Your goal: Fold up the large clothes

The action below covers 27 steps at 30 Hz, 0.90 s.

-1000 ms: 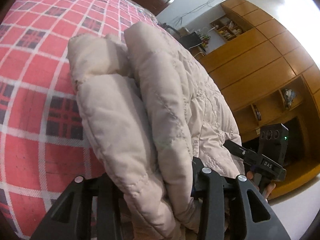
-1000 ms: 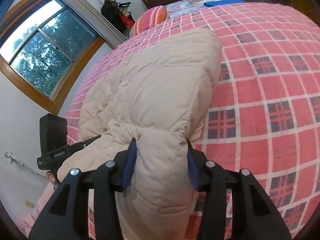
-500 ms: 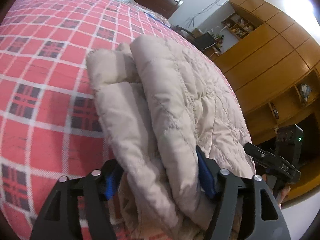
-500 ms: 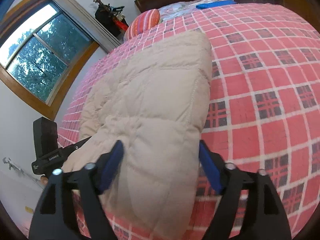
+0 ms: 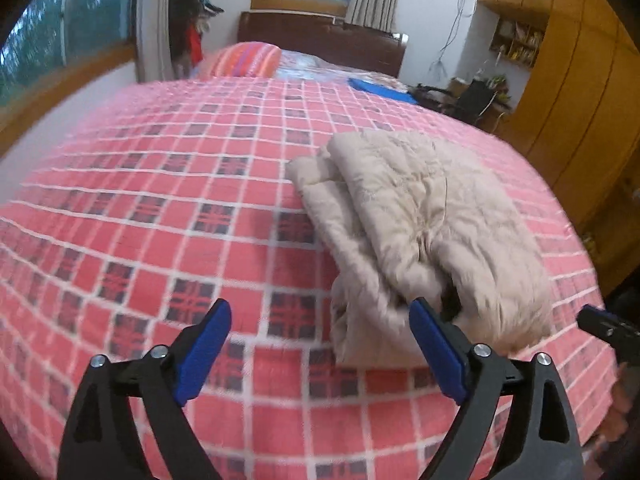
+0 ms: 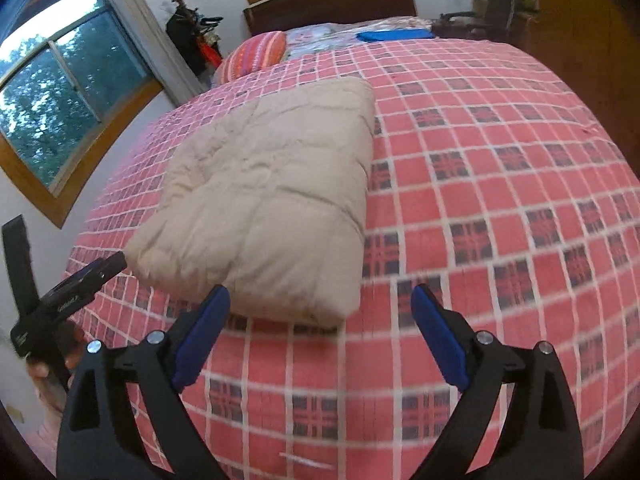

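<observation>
Left gripper [image 5: 320,336] jaws spread, empty, right gripper [image 6: 320,320] likewise, both level above bedspread [image 5: 160,220], folded jacket [image 6: 272,200] beyond.

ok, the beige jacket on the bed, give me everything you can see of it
The jacket is a beige quilted, padded garment, puffy with stitched seams. It is folded into a thick, roughly rectangular bundle; stacked layers show along its edge in the left wrist view. It lies flat on the red plaid bedspread, near the foot of the bed. Nothing holds it: the left gripper and right gripper are both open and empty. Whether any fingers brush its near edge cannot be told.
</observation>
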{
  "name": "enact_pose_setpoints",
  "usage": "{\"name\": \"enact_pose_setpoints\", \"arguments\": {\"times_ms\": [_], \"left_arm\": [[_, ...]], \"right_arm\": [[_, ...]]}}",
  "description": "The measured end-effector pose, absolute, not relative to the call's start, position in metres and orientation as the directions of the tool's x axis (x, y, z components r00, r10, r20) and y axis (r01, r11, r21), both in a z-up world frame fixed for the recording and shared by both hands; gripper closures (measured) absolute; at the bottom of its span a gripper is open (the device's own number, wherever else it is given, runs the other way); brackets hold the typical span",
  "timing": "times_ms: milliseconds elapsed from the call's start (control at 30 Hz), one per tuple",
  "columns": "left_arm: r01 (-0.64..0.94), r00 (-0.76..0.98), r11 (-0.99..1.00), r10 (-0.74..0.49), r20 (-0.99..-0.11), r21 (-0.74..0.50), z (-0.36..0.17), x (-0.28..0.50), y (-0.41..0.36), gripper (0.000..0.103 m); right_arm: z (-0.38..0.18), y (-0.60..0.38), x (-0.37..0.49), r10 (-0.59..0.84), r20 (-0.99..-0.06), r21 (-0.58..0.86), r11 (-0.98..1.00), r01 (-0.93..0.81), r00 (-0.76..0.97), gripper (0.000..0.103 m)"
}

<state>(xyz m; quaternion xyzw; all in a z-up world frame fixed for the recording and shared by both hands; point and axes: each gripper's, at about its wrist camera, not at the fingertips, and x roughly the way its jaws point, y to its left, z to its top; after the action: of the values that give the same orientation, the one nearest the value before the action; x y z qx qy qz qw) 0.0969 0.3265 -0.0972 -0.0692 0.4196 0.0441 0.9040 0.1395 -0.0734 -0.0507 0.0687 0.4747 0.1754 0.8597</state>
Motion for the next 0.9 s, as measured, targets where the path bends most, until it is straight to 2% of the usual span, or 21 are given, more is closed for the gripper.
{"name": "enact_pose_setpoints", "arguments": {"times_ms": [433, 900], "left_arm": [[-0.208, 0.673, 0.978, 0.132, -0.728, -0.014, -0.078, 0.039, 0.290, 0.011], [-0.201, 0.687, 0.979, 0.159, -0.709, 0.024, -0.068, -0.003, 0.272, 0.011]], "right_arm": [[-0.047, -0.069, 0.082, 0.229, -0.790, 0.168, 0.973, -0.159, 0.569, 0.011], [-0.033, -0.062, 0.043, 0.166, -0.783, 0.097, 0.985, -0.146, 0.600, 0.007]]}}
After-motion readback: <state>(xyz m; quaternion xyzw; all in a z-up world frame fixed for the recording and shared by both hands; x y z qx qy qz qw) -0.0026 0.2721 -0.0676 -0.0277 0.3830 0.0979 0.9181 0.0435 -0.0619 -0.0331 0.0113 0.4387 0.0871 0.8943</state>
